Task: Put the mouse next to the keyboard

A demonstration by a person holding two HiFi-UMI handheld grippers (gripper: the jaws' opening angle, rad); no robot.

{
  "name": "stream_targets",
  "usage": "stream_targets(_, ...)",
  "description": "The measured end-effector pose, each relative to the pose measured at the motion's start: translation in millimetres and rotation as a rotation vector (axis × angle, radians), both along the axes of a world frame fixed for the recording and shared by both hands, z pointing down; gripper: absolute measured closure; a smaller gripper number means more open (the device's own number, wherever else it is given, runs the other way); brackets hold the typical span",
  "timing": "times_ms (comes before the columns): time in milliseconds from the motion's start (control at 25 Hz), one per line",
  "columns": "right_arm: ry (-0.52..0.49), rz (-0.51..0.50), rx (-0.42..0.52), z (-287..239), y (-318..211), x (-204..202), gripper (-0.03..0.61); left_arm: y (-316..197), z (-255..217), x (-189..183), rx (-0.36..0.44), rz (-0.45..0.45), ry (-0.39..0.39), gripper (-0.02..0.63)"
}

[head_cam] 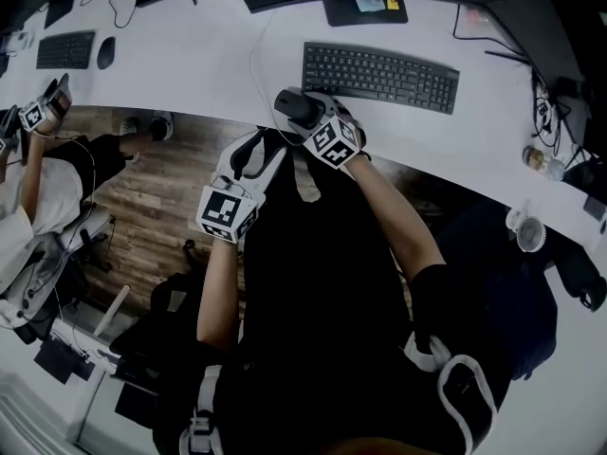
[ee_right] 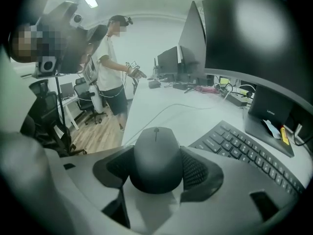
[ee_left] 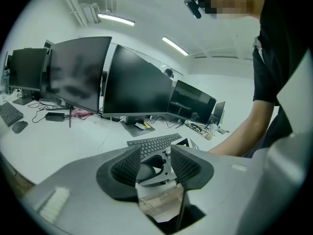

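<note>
Clamping the mouse (ee_right: pixel 156 148) by its two sides, the right gripper (ee_right: pixel 155 173) is held at the centre of the head view, over the near edge of the desk (head_cam: pixel 218 60). There the mouse (head_cam: pixel 292 105) is seen just below and left of the left end of the keyboard (head_cam: pixel 379 76). Whether it already rests on the desk cannot be told.

The step in hand is judged to be the setting down. It would be done well if the mouse were lowered flat, kept further onto the desk than the edge, and kept parallel to the keyboard (ee_right: pixel 249 155) at lower right of the right gripper view. The jaws should be parted only once the mouse is borne by the desk, then drawn straight back so that it is not dragged.

The left gripper (ee_left: pixel 154 164) is spread wide with nothing grasped. It is held off the desk, below and left of the right one (head_cam: pixel 248 155), and is not needed here.

A thin white cable (head_cam: pixel 254 64) lies across the desk left of the keyboard. Whether it belongs to the mouse cannot be told, but it should be kept from under the mouse. Further off, a monitor stand (head_cam: pixel 365 9) sits above the keyboard, and a second keyboard (head_cam: pixel 66 49) lies at upper left, well apart.
</note>
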State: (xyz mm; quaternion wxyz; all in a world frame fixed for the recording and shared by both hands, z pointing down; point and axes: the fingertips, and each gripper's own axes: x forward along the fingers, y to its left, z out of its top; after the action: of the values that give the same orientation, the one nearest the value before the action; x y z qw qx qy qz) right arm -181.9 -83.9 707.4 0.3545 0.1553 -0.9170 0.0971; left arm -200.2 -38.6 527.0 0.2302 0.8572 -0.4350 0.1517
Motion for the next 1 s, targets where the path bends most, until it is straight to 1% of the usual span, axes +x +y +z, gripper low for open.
stream_targets(280,-0.02,0.041,0.022,-18.2,-5.8,16.1,0.285,-10.7,-8.9,12.7,0.029,0.035,-0.002,0.422)
stream_targets(480,-0.029,0.091,0.031,-32.0,-10.1,30.0,0.285,-21.0,-20.2,16.6,0.054,0.05,0.01,0.423)
stream_targets(680,-0.032,0.111,0.05,-45.1,-10.5,35.4,0.285,-27.2,-26.9,17.5,0.077,0.069,0.013,0.424)
stream_targets(840,-0.031,0.143,0.062,-53.1,-15.8,39.1,0.285,-33.1,-30.4,15.9,0.091,0.087,0.03,0.425)
stream_targets(1000,-0.024,0.185,0.067,-59.9,-22.1,41.1,0.285,-40.8,-28.4,9.3,0.084,0.113,0.042,0.425)
